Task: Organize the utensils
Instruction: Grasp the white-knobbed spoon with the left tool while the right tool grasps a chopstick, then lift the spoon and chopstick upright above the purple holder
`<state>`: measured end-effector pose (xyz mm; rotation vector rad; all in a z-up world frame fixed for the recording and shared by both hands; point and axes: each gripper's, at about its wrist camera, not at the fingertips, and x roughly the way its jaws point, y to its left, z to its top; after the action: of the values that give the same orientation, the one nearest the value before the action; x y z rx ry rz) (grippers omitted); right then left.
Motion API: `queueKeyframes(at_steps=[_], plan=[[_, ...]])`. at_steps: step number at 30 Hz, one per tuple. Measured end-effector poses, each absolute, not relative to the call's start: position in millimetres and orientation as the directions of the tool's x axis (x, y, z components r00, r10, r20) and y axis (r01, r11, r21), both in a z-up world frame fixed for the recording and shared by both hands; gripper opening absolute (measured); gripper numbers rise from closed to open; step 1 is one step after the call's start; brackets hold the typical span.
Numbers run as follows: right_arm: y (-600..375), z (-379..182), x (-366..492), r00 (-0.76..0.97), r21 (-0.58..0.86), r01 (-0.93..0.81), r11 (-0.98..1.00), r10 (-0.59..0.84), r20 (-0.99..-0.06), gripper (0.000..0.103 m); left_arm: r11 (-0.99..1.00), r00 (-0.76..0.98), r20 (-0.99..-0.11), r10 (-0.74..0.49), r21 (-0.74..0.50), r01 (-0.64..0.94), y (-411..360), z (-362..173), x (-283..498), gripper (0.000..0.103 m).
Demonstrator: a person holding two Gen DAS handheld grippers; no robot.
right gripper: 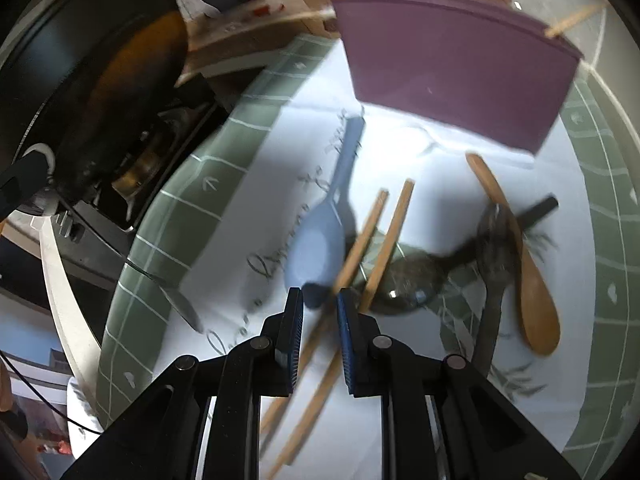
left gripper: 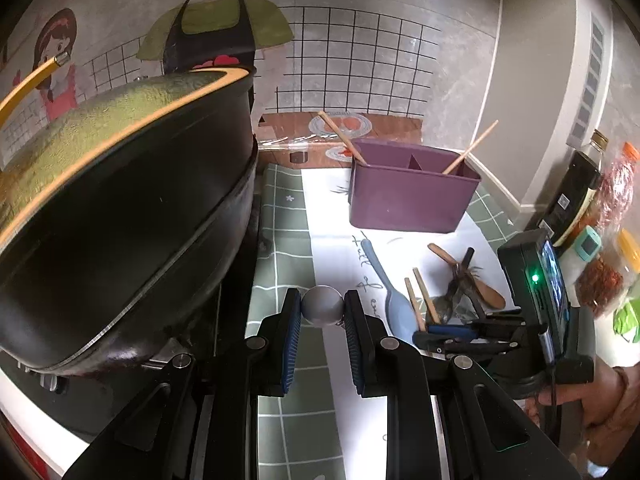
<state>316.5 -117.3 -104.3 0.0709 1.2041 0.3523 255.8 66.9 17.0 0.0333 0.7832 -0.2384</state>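
Left gripper [left gripper: 322, 312] clamps a grey ball at frame centre; right gripper [right gripper: 319, 304], narrowly apart, straddles a chopstick [right gripper: 362, 240].

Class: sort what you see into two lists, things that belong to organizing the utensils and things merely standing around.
Job: purple holder, blue spoon, loose chopsticks, wooden spoon, dark spoon, grey ball-ended piece.
Lying about: black wok, bottles.

Black gripper [left gripper: 322, 312] frames with ribbed blue pads [left gripper: 294, 320].
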Motion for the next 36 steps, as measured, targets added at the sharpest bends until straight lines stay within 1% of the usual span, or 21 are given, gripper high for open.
queueKeyframes(at_steps=[2, 6, 14, 15, 16, 17, 24, 28, 30, 32, 36], plan=[[-124.5, -105.4, 312.3, 0.315, 0.237, -0.214, 0.948, 0.297, -0.902, 0.015, 0.969, 0.677, -0.701, -0.225, -0.085, 0.234, 68.1, 14.2, 255.3, 0.022], [-126.5, -101.8, 316.2, 0.328, 0.214, -0.195, 0.957, 0.269, -0.905, 0.016, 0.962, 0.665, -0.702, -0.254, -0.111, 0.250, 68.3, 10.5, 256.7, 0.022], [-99.3, -107.8, 342.0, 0.378, 0.012, -0.237, 0.972, 0.103, -0.920, 0.015, 0.940, 0.641, -0.708, -0.298, -0.100, 0.327, 63.7, 6.4, 250.3, 0.022], [-96.3, -108.0, 342.7, 0.382, -0.012, -0.252, 0.968, 0.088, -0.920, 0.011, 0.937, 0.638, -0.708, -0.303, -0.100, 0.334, 63.5, 6.1, 250.3, 0.022], [-94.4, -107.4, 342.6, 0.384, -0.024, -0.272, 0.962, 0.086, -0.919, 0.009, 0.934, 0.634, -0.708, -0.312, -0.104, 0.343, 63.2, 5.7, 250.4, 0.022], [-94.8, -106.0, 341.2, 0.380, -0.009, -0.284, 0.959, 0.103, -0.919, 0.004, 0.931, 0.631, -0.707, -0.320, -0.110, 0.349, 63.0, 5.3, 250.6, 0.022], [-129.5, -71.1, 314.2, 0.460, 0.027, -0.291, 0.956, 0.164, -0.873, 0.004, 0.911, 0.581, -0.715, -0.389, -0.205, 0.357, 53.4, -2.3, 263.7, 0.022], [-153.7, -60.5, 300.8, 0.492, 0.067, -0.267, 0.961, 0.196, -0.849, 0.004, 0.907, 0.558, -0.727, -0.400, -0.224, 0.358, 40.7, -4.3, 271.5, 0.022], [-162.2, -59.5, 297.9, 0.497, 0.091, -0.249, 0.964, 0.208, -0.843, 0.004, 0.908, 0.553, -0.739, -0.385, -0.196, 0.371, 29.6, -2.7, 274.1, 0.022], [-172.9, -59.7, 292.5, 0.506, 0.100, -0.236, 0.967, 0.210, -0.837, 0.004, 0.909, 0.561, -0.747, -0.356, -0.139, 0.392, 17.0, 1.9, 274.9, 0.022], [-185.6, -61.4, 286.6, 0.520, 0.110, -0.210, 0.971, 0.206, -0.829, 0.004, 0.907, 0.584, -0.747, -0.319, -0.063, 0.416, -3.4, 10.7, 277.7, 0.022]])
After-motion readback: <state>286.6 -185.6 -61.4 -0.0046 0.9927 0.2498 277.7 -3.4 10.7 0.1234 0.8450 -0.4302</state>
